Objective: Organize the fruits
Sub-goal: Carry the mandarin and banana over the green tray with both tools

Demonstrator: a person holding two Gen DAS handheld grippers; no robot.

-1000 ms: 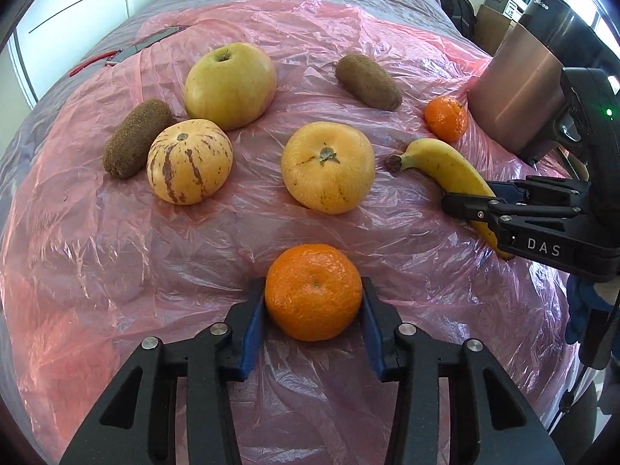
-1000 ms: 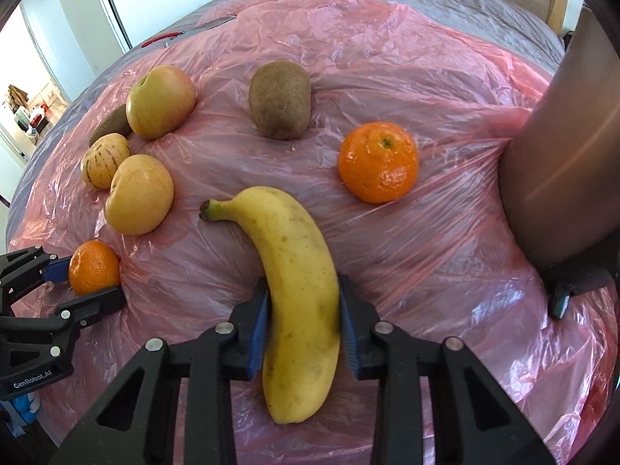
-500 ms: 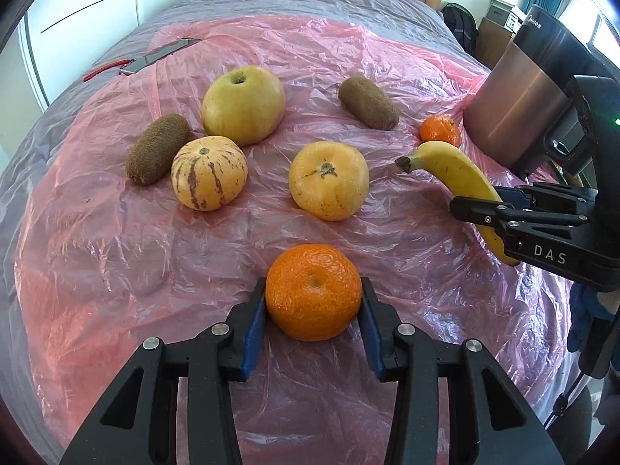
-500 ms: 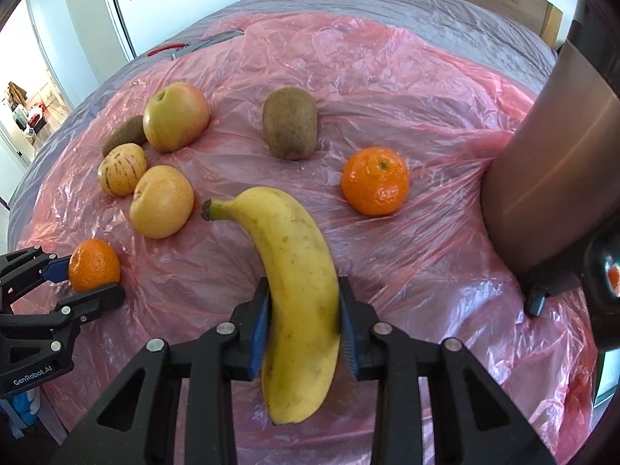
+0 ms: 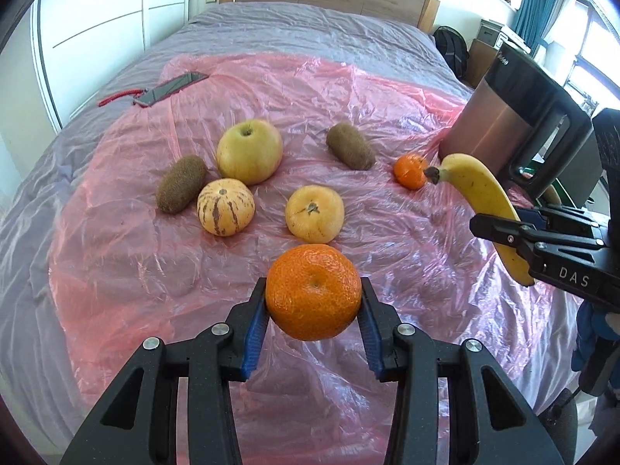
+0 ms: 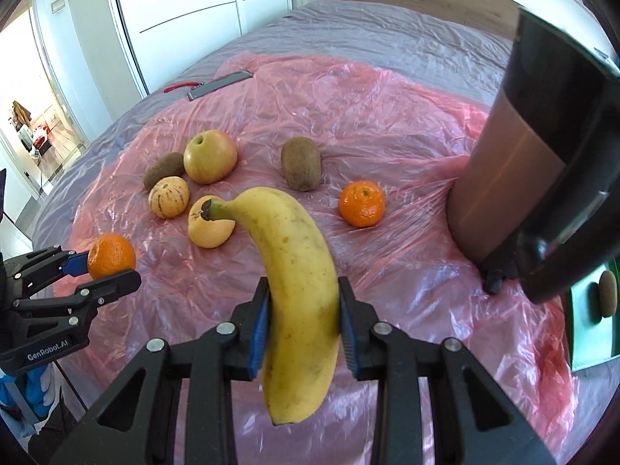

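Orange mandarin point(image 5: 313, 291) clamped in left gripper point(image 5: 313, 310), banana point(image 6: 300, 294) in right gripper point(image 6: 303, 319)

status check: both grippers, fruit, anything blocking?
Left gripper shut on tangerine. Right gripper shut on banana. Both lifted. Steel appliance close right.

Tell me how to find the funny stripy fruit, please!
Look at the pink plastic sheet spread over the bed, then find the big yellow-green apple near its middle. Just in front of the apple, beside a fuzzy brown kiwi, sits the striped fruit. It is the only round, cream one with dark stripes.
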